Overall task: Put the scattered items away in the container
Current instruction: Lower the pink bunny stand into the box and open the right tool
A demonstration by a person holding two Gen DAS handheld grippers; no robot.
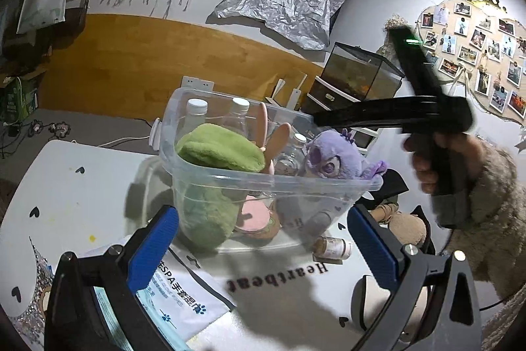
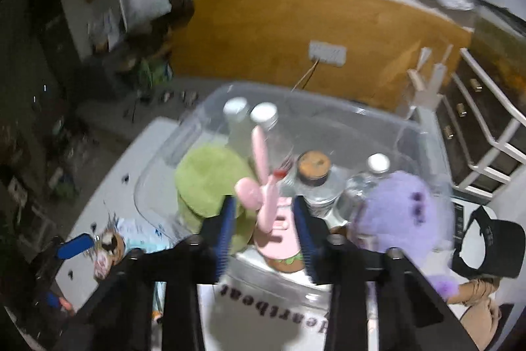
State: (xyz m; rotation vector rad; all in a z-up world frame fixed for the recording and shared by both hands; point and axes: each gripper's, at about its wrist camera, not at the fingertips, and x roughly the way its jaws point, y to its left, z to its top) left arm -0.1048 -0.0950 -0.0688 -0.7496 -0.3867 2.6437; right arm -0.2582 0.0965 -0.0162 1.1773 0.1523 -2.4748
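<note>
While your left gripper (image 1: 263,239) hangs over the table's (image 1: 82,196) near edge with jaws wide apart and nothing between them, your right gripper (image 2: 264,226) sits above the clear bin (image 1: 279,183), jaws part-closed. Nothing is pinched, though the pink toy (image 2: 273,219) in the bin shows in the gap. The bin stands mid-table and holds a green plush (image 1: 217,150), a purple plush (image 1: 335,157) at its right end and bottles (image 2: 266,117). A small jar (image 1: 332,247) lies on the table just beside the bin's near wall; a wipes pack (image 1: 184,295) lies by the near edge.
</note>
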